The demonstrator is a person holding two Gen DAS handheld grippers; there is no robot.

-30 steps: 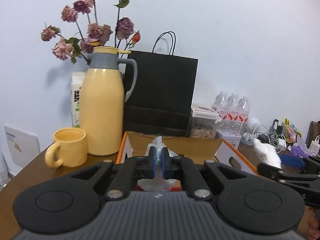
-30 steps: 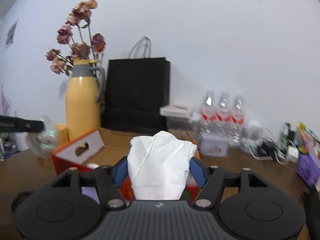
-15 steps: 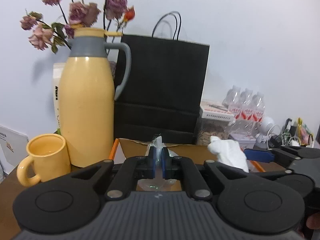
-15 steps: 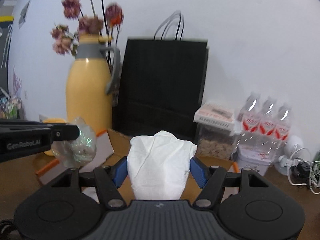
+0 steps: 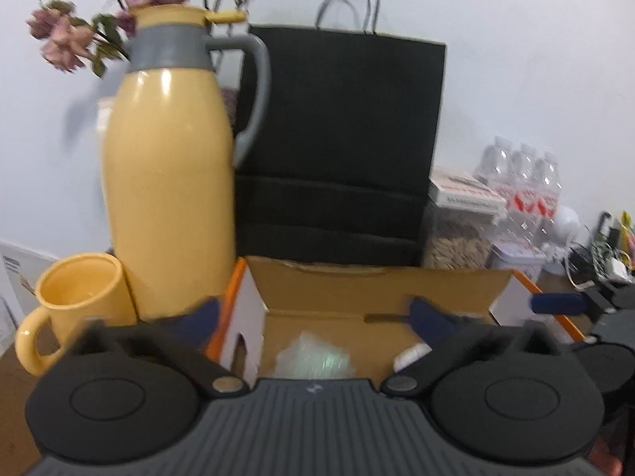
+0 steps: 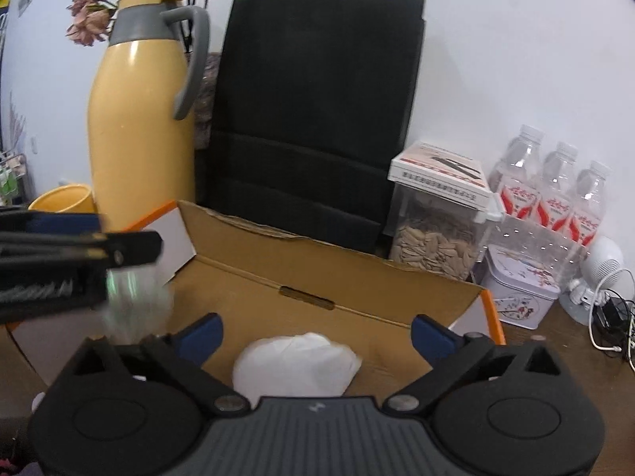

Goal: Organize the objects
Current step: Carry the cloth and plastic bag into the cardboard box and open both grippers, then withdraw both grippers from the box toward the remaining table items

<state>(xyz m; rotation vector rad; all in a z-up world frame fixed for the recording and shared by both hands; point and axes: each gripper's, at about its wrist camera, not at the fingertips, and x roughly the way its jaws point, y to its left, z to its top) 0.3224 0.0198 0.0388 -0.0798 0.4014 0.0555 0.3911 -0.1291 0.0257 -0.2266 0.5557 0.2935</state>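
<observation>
An open cardboard box (image 5: pixel 377 289) with orange edges stands in front of me; it also shows in the right wrist view (image 6: pixel 329 277). My left gripper (image 5: pixel 313 313) is open above the box, and a crumpled clear plastic wrapper (image 5: pixel 313 359) lies loose below it inside the box. The wrapper shows blurred in the right wrist view (image 6: pixel 135 309). My right gripper (image 6: pixel 315 331) is open over the box, with a white crumpled tissue (image 6: pixel 295 367) loose between and below its fingers inside the box.
A yellow thermos jug (image 5: pixel 166 166) and yellow mug (image 5: pixel 75 305) stand left of the box. A black paper bag (image 5: pixel 341 146) stands behind it. A seed container (image 6: pixel 436 234), water bottles (image 6: pixel 555 198), a tin (image 6: pixel 520 293) and cables (image 6: pixel 611 317) are at the right.
Both grippers moved forward over the box and opened. The left one let go of the plastic wrapper and the right one let go of the tissue; both now lie in the box.
</observation>
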